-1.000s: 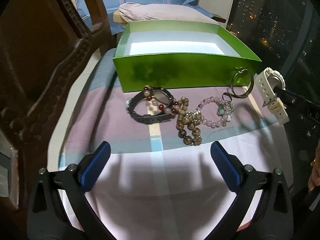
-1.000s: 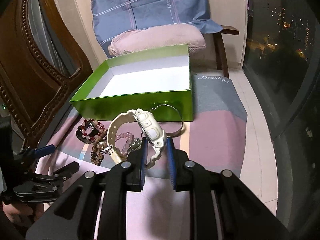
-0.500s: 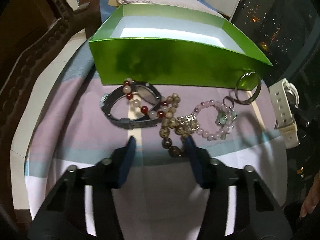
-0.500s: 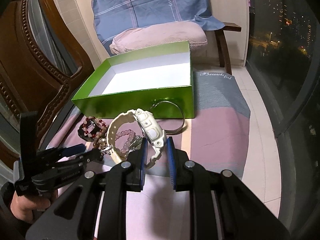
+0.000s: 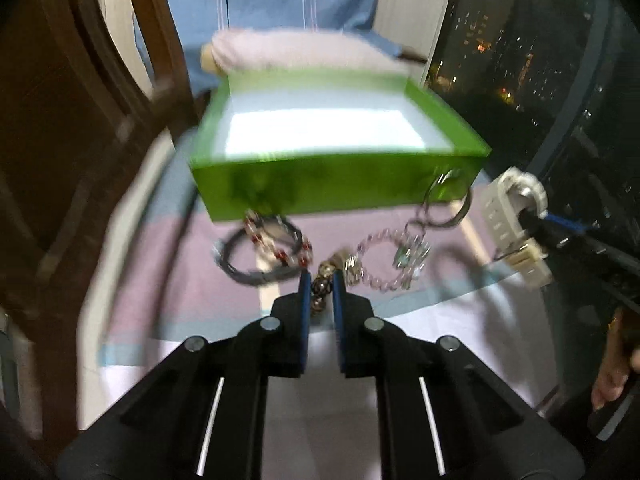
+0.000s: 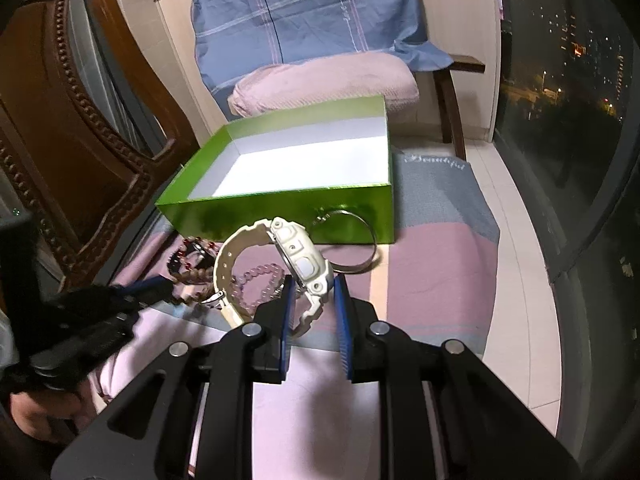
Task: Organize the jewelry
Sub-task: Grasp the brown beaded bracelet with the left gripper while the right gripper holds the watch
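- Left wrist view: the left gripper (image 5: 320,285) has its blue pads almost together, clamped on a bracelet of brown wooden beads (image 5: 321,289), which sits between them.
- To the left of it a dark grey band bracelet (image 5: 240,270) lies on the pink and blue striped cloth (image 5: 168,276), with a string of red and white beads (image 5: 280,250) across it.
- To the right lies a pale pink bead bracelet with a small green charm (image 5: 384,258), and behind it a thin silver bangle (image 5: 446,204) leans against the front wall of the shiny green cardboard box (image 5: 332,190).
- This view is blurred, so small details are not clear.
- At the right edge the white plastic watch (image 5: 514,224) is seen, held up above the cloth.
- Right wrist view: the right gripper (image 6: 313,300) is narrow and holds the white plastic watch by its case and strap; the strap loop blocks part of the pink bracelet behind.
- The green box stands open behind the jewelry, and its white inside shows nothing in it.
- A carved brown wooden chair (image 6: 80,128) stands at the left, a pink cushion (image 6: 324,84) and a blue checked cloth (image 6: 308,12) behind the box.
- A dark window with city lights (image 6: 568,80) is at the right.
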`<action>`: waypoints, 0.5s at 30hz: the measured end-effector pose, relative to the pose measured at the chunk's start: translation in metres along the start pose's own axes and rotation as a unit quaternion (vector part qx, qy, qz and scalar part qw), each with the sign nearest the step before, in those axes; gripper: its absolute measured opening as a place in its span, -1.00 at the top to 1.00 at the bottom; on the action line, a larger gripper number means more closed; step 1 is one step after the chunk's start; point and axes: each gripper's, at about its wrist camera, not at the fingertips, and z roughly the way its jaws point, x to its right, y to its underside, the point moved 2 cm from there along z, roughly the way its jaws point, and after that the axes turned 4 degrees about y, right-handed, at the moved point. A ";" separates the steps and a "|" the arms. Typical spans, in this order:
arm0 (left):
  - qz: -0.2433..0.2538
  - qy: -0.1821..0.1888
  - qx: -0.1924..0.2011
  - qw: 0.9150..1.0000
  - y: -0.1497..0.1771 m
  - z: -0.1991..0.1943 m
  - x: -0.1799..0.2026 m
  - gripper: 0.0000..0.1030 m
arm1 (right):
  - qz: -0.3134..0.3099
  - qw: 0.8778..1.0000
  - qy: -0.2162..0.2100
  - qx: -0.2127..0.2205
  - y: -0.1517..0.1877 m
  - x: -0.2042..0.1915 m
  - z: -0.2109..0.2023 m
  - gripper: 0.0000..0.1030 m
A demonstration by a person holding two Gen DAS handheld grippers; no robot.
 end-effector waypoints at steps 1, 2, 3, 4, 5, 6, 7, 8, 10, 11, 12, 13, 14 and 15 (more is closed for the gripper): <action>0.003 -0.004 0.014 1.000 -0.004 -0.012 0.000 0.79 | -0.001 1.000 -0.002 0.002 0.000 -0.002 -0.004 0.61; 0.009 -0.010 0.033 0.999 -0.007 -0.028 0.000 0.79 | -0.002 1.000 -0.004 0.005 0.000 -0.004 -0.008 0.61; 0.013 -0.016 0.045 0.999 -0.009 -0.039 0.001 0.79 | -0.003 1.000 -0.006 0.011 -0.001 -0.007 -0.014 0.61; 0.016 -0.022 0.055 0.998 -0.012 -0.049 -0.001 0.79 | -0.003 1.000 -0.006 0.018 -0.002 -0.010 -0.020 0.61; 0.018 -0.028 0.064 0.997 -0.016 -0.058 -0.002 0.79 | -0.004 1.000 -0.004 0.028 -0.001 -0.013 -0.029 0.61; 0.016 -0.029 0.077 0.997 -0.018 -0.070 -0.003 0.79 | -0.005 0.999 -0.002 0.036 -0.002 -0.015 -0.034 0.61; 0.014 -0.028 0.086 0.996 -0.020 -0.080 -0.005 0.79 | -0.006 0.999 0.000 0.046 -0.002 -0.017 -0.041 0.61; 0.011 -0.026 0.092 0.995 -0.022 -0.087 -0.006 0.79 | -0.005 0.998 0.004 0.055 -0.001 -0.018 -0.047 0.61; 0.007 -0.022 0.104 0.994 -0.021 -0.099 -0.010 0.79 | 0.001 0.998 0.007 0.069 0.000 -0.018 -0.056 0.61; 0.009 -0.023 0.106 0.994 -0.021 -0.103 -0.010 0.79 | 0.003 0.997 0.009 0.074 0.000 -0.017 -0.059 0.61; 0.007 -0.024 0.110 0.994 -0.021 -0.105 -0.011 0.79 | 0.007 0.997 0.012 0.079 0.000 -0.016 -0.062 0.61; 0.005 -0.023 0.112 0.993 -0.020 -0.107 -0.012 0.79 | 0.010 0.997 0.013 0.081 0.001 -0.015 -0.063 0.61; 0.007 -0.021 0.108 0.994 -0.020 -0.107 -0.012 0.79 | 0.011 0.997 0.015 0.081 0.001 -0.015 -0.063 0.61; 0.009 -0.022 0.105 0.994 -0.017 -0.105 -0.010 0.79 | 0.012 0.997 0.016 0.081 0.002 -0.015 -0.063 0.61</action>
